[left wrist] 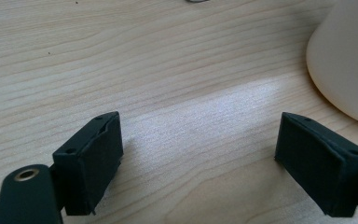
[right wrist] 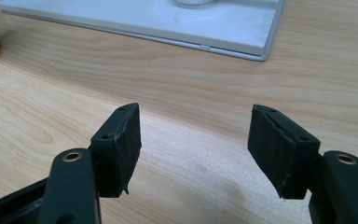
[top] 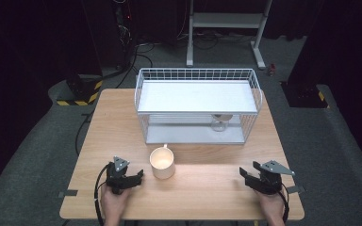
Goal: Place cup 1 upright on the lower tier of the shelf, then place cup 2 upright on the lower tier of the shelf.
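Table (top: 202, 193) of pale wood carries a white wire rack (top: 198, 104) at the far side. White mug (top: 162, 163) stands upright on the bare wood in front of the rack, just beside the left gripper (top: 139, 176) and outside its jaws, which are apart with nothing between them. Right gripper (top: 243, 175) rests well apart from the mug, jaws also apart and empty.

Black claws (top: 140, 176), grey triangular plates, trailing cables.
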